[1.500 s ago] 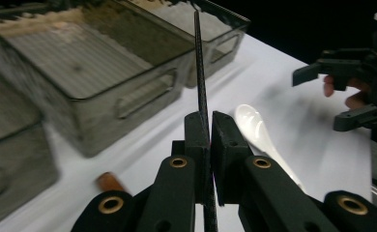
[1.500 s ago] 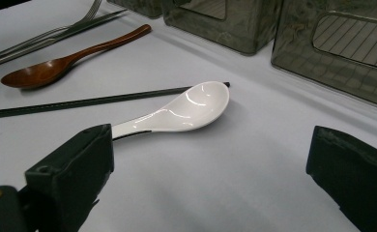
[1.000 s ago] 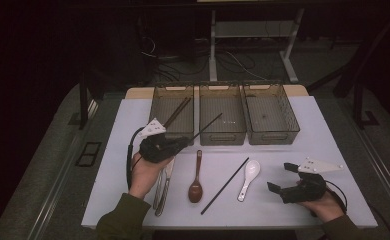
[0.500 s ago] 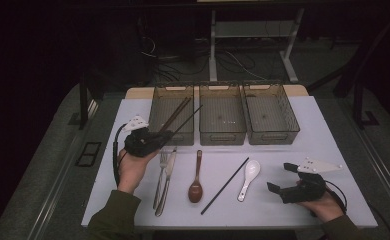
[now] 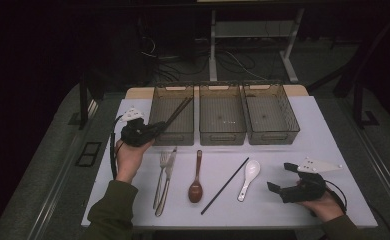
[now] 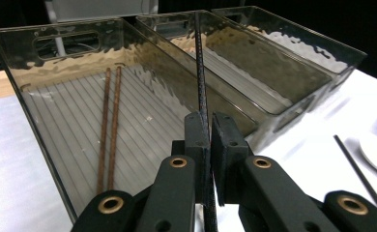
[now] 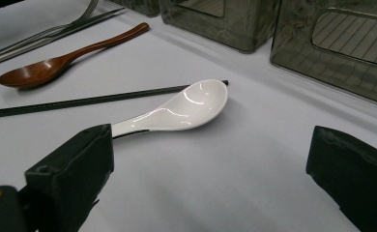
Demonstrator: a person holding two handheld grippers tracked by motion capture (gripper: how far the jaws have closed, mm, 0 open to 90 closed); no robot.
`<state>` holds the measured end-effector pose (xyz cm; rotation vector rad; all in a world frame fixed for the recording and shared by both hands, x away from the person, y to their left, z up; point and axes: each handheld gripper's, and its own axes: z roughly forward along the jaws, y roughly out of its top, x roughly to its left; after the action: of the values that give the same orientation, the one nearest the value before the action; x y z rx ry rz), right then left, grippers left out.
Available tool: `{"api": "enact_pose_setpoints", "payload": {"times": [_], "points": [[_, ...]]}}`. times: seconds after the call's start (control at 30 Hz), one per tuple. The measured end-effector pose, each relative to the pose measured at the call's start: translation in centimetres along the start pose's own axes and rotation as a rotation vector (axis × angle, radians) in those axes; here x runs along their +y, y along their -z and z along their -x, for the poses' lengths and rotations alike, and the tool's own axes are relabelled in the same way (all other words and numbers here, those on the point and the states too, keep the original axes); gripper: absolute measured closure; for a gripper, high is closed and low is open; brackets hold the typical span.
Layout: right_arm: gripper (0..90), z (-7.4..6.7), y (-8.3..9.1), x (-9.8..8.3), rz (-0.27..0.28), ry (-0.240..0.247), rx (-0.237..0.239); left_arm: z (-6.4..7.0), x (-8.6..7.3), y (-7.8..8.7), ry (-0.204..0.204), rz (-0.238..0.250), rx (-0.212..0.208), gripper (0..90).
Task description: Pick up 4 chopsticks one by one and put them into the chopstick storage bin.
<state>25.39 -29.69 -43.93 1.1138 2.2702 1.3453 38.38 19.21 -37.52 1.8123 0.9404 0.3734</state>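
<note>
High view: the left gripper [image 5: 155, 129] is seen at the near-left corner of the left bin [image 5: 174, 114], its jaws clamped tight on a black chopstick [image 5: 177, 112] that slants up over the bin's rim. In the left gripper view that chopstick [image 6: 201, 82] is pinched between the pads, above the ribbed floor where two brown chopsticks [image 6: 108, 135] are lying side by side. The right gripper [image 5: 282, 178] is held low at the table's right, jaws spread wide, nothing gripped; the white spoon [image 7: 177, 110] is lying just ahead of it. No brand, label or writing can be read anywhere. The white tabletop [image 5: 333, 145] is carrying three smoky clear bins in a row, then a fork [image 5: 160, 175], a knife [image 5: 167, 179], a brown spoon [image 5: 197, 184] and a second black chopstick [image 5: 225, 185]. The room behind is dark; cables and a pale desk frame [image 5: 248, 30] are made out on the floor.
</note>
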Motion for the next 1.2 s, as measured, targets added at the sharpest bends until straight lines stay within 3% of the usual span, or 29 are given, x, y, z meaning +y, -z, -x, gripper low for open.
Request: {"api": "enact_pose_setpoints", "payload": {"times": [0.4,0.53,0.77,0.93,1.2], "points": [[2.6,-0.1,-0.2,-0.1,-0.005,-0.011,0.008,-1.7,2.3,-1.6,-0.019,-0.007,0.000,85.2],[2.7,-0.2,-0.4,-0.2,0.006,-0.020,-0.016,-2.0,3.0,-2.2,-0.024,-0.011,0.001,85.1],[2.6,0.0,-0.1,-0.2,-0.007,-0.005,-0.015,-2.4,3.9,-3.3,-0.029,-0.004,-0.005,85.1],[2.6,0.2,0.0,-0.1,-0.028,-0.027,-0.019,-2.7,4.3,-4.4,-0.035,-0.013,-0.006,85.1],[2.6,0.3,0.1,0.0,-0.026,-0.038,-0.026,-3.6,4.3,-6.0,-0.023,-0.053,0.048,85.1]]}}
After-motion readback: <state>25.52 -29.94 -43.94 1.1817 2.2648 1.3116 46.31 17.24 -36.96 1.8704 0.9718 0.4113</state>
